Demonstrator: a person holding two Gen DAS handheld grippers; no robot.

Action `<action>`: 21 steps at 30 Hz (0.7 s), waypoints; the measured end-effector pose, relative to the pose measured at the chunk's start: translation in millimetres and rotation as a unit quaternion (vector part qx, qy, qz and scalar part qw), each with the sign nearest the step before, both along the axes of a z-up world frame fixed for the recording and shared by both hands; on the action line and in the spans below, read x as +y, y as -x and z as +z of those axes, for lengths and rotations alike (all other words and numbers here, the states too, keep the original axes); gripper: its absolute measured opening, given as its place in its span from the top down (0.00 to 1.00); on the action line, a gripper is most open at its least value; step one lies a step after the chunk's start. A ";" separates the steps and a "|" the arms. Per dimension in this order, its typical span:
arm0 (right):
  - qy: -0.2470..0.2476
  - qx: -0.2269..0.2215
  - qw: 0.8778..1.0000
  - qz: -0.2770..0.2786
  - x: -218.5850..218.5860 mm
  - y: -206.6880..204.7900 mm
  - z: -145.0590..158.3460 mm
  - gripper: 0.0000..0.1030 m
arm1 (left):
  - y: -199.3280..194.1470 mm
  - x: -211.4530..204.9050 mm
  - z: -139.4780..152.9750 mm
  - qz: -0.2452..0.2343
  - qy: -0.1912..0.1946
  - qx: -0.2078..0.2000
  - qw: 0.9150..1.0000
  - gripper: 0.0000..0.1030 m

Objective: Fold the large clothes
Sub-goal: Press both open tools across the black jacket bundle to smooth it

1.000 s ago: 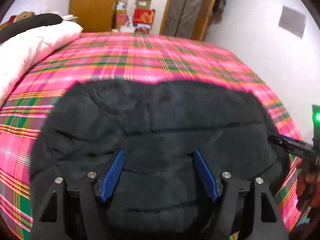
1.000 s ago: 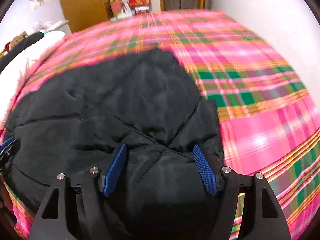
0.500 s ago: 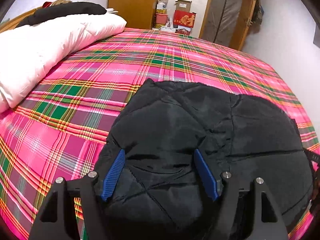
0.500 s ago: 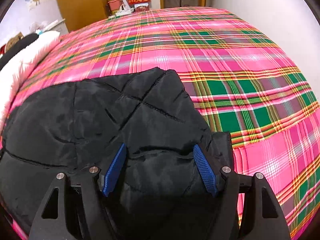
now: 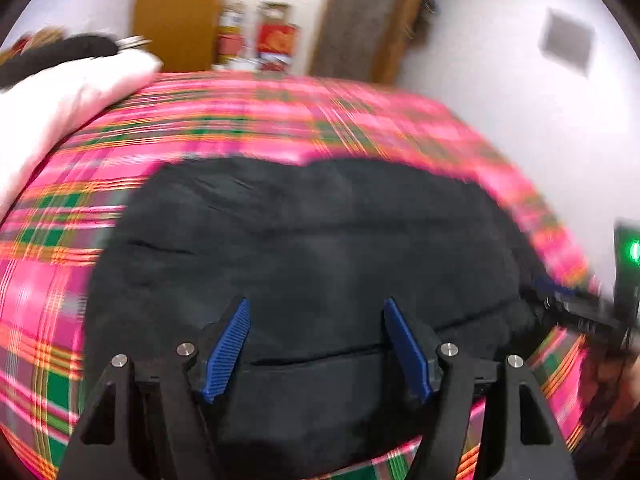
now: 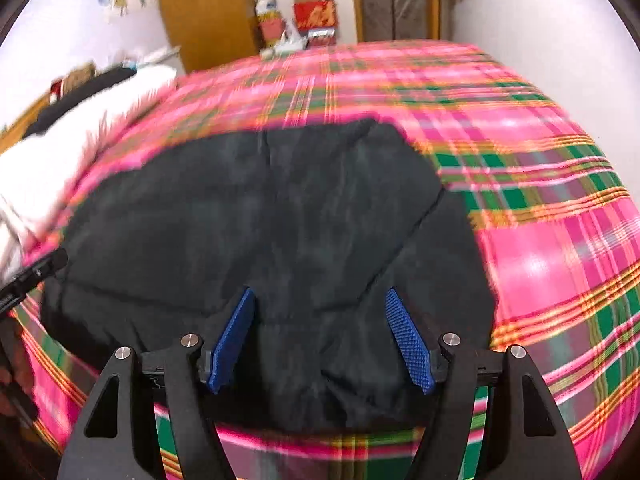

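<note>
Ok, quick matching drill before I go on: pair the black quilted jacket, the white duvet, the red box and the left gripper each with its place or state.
Things:
1. black quilted jacket
2. white duvet
3. red box
4. left gripper

Places or states:
A. on the floor by the far wall, beyond the bed
B. open, nothing between its fingers
C. lying on the pink plaid bedspread, below both grippers
D. heaped along the bed's left side

Pairs: 1-C, 2-D, 3-A, 4-B
</note>
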State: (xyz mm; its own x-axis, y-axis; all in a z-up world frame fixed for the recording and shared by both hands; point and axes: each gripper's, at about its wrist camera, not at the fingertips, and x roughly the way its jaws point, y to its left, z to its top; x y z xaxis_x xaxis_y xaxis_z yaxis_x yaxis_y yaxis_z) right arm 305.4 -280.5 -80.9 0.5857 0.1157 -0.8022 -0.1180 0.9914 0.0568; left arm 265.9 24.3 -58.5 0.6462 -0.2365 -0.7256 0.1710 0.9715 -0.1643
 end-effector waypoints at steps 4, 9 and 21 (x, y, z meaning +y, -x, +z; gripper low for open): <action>0.013 0.010 1.000 0.001 1.0 -16.5 -16.2 0.33 | -13.8 -14.0 -14.5 -0.005 -0.053 -0.009 0.999 0.24; 0.033 0.016 0.999 0.002 7.4 -22.7 -13.2 0.33 | -27.6 -2.7 -18.4 0.011 -0.014 -0.003 1.000 0.22; 0.022 0.020 1.000 0.007 5.2 23.9 -13.3 0.33 | 3.5 -15.1 -9.9 0.009 -0.046 0.026 0.999 0.28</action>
State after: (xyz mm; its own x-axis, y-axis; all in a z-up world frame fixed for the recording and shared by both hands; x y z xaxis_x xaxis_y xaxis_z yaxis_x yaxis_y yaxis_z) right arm 281.6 -275.3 -94.1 0.5515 0.0872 -0.8296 -0.1299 0.9914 0.0178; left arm 262.4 9.3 -68.4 0.6106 -0.1558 -0.7764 0.1477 0.9857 -0.0816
